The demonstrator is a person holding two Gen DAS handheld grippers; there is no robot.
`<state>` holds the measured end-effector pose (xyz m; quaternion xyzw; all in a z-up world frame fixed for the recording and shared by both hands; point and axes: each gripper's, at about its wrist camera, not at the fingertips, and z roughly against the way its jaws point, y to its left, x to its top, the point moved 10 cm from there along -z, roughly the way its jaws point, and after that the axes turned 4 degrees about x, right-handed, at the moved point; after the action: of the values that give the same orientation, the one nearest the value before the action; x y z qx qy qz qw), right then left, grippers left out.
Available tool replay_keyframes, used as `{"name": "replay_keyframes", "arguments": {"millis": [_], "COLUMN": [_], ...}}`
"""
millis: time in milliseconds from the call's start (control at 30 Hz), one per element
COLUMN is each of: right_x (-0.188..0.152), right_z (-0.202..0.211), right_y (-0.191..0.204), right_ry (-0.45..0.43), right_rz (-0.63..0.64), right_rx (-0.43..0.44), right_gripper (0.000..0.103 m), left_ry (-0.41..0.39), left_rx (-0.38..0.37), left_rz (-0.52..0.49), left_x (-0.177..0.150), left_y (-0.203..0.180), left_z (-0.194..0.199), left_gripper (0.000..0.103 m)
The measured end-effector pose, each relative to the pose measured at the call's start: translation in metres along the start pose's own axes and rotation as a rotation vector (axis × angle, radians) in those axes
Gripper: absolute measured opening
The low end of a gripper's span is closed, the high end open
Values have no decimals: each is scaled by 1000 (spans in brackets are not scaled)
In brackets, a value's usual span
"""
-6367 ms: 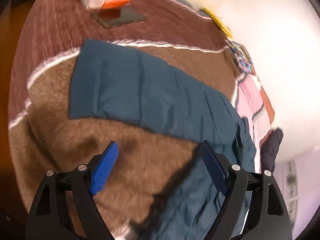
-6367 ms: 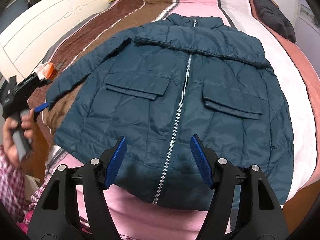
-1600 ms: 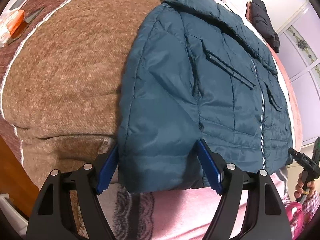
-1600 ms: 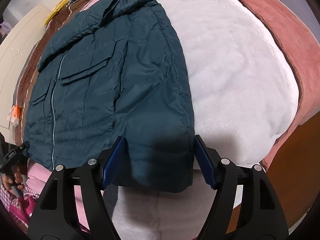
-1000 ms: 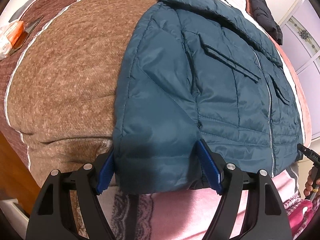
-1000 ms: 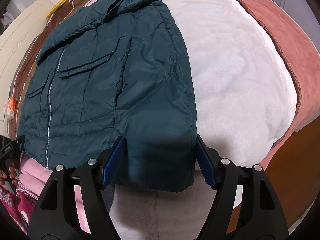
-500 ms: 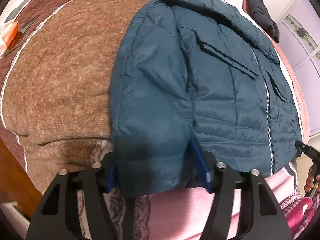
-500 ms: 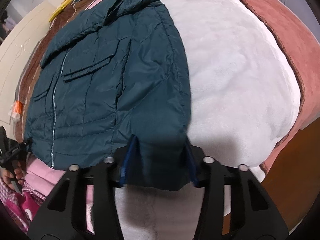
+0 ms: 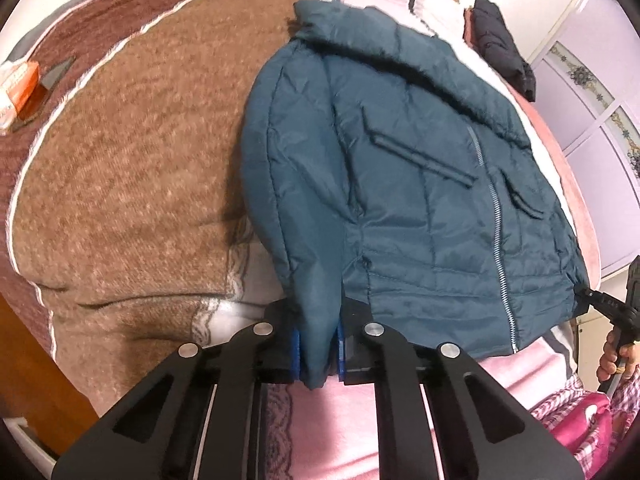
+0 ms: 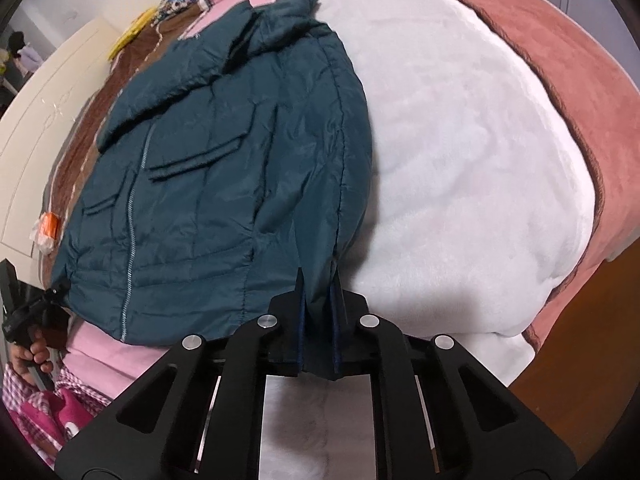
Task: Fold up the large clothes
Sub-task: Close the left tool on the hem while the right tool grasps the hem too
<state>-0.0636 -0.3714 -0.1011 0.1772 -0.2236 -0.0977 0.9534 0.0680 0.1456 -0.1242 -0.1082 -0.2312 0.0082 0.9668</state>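
Note:
A teal padded jacket (image 9: 420, 184) lies zipped and face up on the bed, both sleeves folded along its sides. My left gripper (image 9: 318, 354) is shut on the bunched sleeve end at the jacket's near left corner, lifted slightly off the blanket. In the right wrist view the jacket (image 10: 224, 184) fills the left half. The jaws of my right gripper (image 10: 317, 304) are closing, its pads pinching the sleeve end at the near right corner. Each gripper shows small in the other's view, the right gripper (image 9: 608, 304) and the left gripper (image 10: 28, 304), at the hem's corners.
The brown blanket (image 9: 120, 160) spreads left of the jacket, white fleece (image 10: 460, 160) and a rust border to its right. A black garment (image 9: 500, 64) lies at the far end, an orange-white packet (image 9: 16, 84) at the left. Wardrobe doors (image 9: 600, 120) stand behind; the wooden bed edge (image 10: 580, 340) is near.
Both grippers went from open around the folded sleeve ends to pinched on them. The left corner has risen a little and the fabric bunched into a narrow fold.

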Motion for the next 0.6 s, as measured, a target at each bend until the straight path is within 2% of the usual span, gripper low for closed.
{"name": "replay_keyframes", "arguments": {"millis": [233,500,600], "right_x": [18,54,61], "right_z": [22,71,81], "right_y": [10,23,25], "right_ry": [-54,-161,-186], "right_rz": [-32,-81,-69], "right_rx": [53,140,130], "right_gripper": [9,9,9], "left_ry": [-78,-197,-221], "left_rx": [-39,-86,-89], "left_rz": [26,47,46], "left_x": [25,63,68], "left_y": [-9,-18,-17], "left_z": [33,82,90], "left_gripper": [11,11,11]}}
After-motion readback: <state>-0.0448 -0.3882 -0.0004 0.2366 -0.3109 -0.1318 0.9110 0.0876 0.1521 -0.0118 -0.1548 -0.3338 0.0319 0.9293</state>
